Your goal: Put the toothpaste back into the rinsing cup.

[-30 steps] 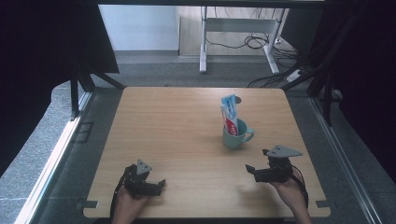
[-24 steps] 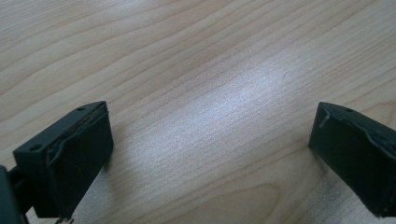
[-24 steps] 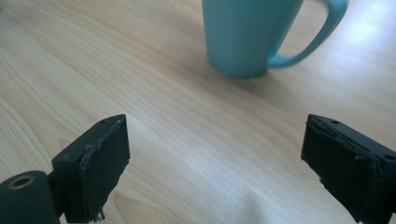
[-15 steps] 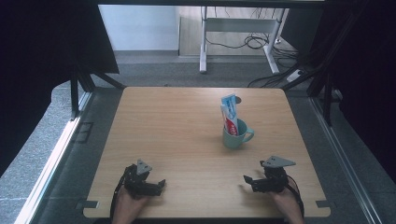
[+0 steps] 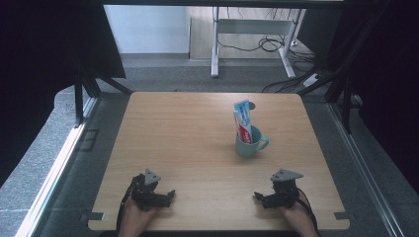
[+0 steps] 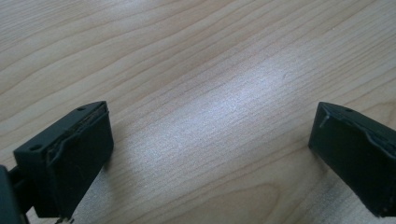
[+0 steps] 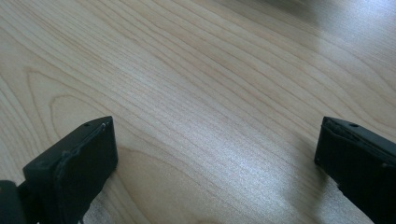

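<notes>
With the toothpaste tube [image 5: 242, 121] standing in the mug [image 5: 248, 145], both wide-open, empty grippers, left [image 5: 165, 196] and right [image 5: 260, 198] (its jaws had just been opening), rested near the table's [image 5: 188, 133] front edge, apparently finished.

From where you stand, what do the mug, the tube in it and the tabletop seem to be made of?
The mug looks like glazed ceramic, though it might be plastic: smooth teal wall, thick handle. The tube standing in it seems to be soft printed plastic, glossy red, white and blue, with a flat crimped top. The tabletop looks like pale wood or wood-look laminate: long grain lines under a faint satin sheen.
</notes>
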`<state>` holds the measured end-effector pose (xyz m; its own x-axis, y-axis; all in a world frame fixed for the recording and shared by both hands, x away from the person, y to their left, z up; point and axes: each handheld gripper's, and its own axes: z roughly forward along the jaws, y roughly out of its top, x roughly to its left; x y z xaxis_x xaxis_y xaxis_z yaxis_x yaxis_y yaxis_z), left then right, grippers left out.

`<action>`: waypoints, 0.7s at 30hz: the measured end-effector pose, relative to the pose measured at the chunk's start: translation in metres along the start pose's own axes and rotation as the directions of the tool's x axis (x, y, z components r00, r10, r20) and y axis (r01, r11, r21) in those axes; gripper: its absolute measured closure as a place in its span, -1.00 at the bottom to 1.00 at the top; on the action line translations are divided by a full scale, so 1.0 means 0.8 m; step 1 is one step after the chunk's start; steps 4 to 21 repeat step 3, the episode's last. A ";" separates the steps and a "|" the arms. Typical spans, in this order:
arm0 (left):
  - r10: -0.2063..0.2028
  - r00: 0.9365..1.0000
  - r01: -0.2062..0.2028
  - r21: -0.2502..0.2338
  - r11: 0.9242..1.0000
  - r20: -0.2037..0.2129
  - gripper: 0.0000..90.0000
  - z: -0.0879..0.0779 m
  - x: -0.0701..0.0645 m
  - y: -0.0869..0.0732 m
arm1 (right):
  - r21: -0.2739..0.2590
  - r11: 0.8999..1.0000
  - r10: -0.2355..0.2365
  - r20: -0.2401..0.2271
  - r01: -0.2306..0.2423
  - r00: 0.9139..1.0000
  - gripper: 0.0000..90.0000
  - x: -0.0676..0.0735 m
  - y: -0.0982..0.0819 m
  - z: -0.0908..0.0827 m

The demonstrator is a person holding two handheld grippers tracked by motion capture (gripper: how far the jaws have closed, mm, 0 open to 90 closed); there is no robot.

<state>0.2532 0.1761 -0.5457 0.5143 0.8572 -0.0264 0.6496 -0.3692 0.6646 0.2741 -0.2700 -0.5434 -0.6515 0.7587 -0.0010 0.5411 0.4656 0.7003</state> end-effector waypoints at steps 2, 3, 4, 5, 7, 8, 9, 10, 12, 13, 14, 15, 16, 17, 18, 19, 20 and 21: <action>-0.003 1.000 0.003 0.000 1.000 0.000 -1.00 0.000 0.000 0.000 | -0.001 1.000 0.000 0.001 0.000 1.000 -1.00 0.000 0.000 0.000; -0.003 1.000 0.003 0.000 1.000 -0.001 -1.00 0.000 0.000 0.000 | 0.000 1.000 0.000 0.000 0.000 1.000 -1.00 0.000 0.000 0.000; -0.003 1.000 0.003 0.000 1.000 -0.001 -1.00 0.000 0.000 0.000 | 0.000 1.000 0.000 0.000 0.000 1.000 -1.00 0.000 0.000 0.000; -0.003 1.000 0.003 0.000 1.000 -0.001 -1.00 0.000 0.000 0.000 | 0.000 1.000 0.000 0.000 0.000 1.000 -1.00 0.000 0.000 0.000; -0.003 1.000 0.003 0.000 1.000 -0.001 -1.00 0.000 0.000 0.000 | 0.000 1.000 0.000 0.000 0.000 1.000 -1.00 0.000 0.000 0.000; -0.003 1.000 0.003 0.000 1.000 -0.001 -1.00 0.000 0.000 0.000 | 0.000 1.000 0.000 0.000 0.000 1.000 -1.00 0.000 0.000 0.000; -0.003 1.000 0.003 0.000 1.000 -0.001 -1.00 0.000 0.000 0.000 | 0.000 1.000 0.000 0.000 0.000 1.000 -1.00 0.000 0.000 0.000; -0.003 1.000 0.003 0.000 1.000 -0.001 -1.00 0.000 0.000 0.000 | 0.000 1.000 0.000 0.000 0.000 1.000 -1.00 0.000 0.000 0.000; -0.003 1.000 0.003 0.000 1.000 -0.001 -1.00 0.000 0.000 0.000 | 0.000 1.000 0.000 0.000 0.000 1.000 -1.00 0.000 0.000 0.000; -0.003 1.000 0.003 0.000 1.000 -0.001 -1.00 0.000 0.000 0.000 | 0.000 1.000 0.000 0.000 0.000 1.000 -1.00 0.000 0.000 0.000; -0.003 1.000 0.003 0.000 1.000 -0.001 -1.00 0.000 0.000 0.000 | 0.000 1.000 0.000 0.000 0.000 1.000 -1.00 0.000 0.000 0.000; -0.003 1.000 0.003 0.000 1.000 -0.001 -1.00 0.000 0.000 0.000 | 0.000 1.000 0.000 0.000 0.000 1.000 -1.00 0.000 0.000 0.000; -0.003 1.000 0.003 0.000 1.000 -0.001 -1.00 0.000 0.000 0.000 | 0.000 1.000 0.000 0.000 0.000 1.000 -1.00 0.000 0.000 0.000; -0.003 1.000 0.003 0.000 1.000 -0.001 -1.00 0.000 0.000 0.000 | 0.000 1.000 0.000 0.000 0.000 1.000 -1.00 0.000 0.000 0.000; -0.003 1.000 0.003 0.000 1.000 -0.001 -1.00 0.000 0.000 0.000 | 0.000 1.000 0.000 0.000 0.000 1.000 -1.00 0.000 0.000 0.000; -0.003 1.000 0.003 0.000 1.000 -0.001 -1.00 0.000 0.000 0.000 | 0.000 1.000 0.000 0.000 0.000 1.000 -1.00 0.000 0.000 0.000; -0.003 1.000 0.003 0.000 1.000 -0.001 -1.00 0.000 0.000 0.000 | 0.000 1.000 0.000 0.000 0.000 1.000 -1.00 0.000 0.000 0.000; -0.003 1.000 0.003 0.000 1.000 -0.001 -1.00 0.000 0.000 0.000 | 0.000 1.000 0.000 0.000 0.000 1.000 -1.00 0.000 0.000 0.000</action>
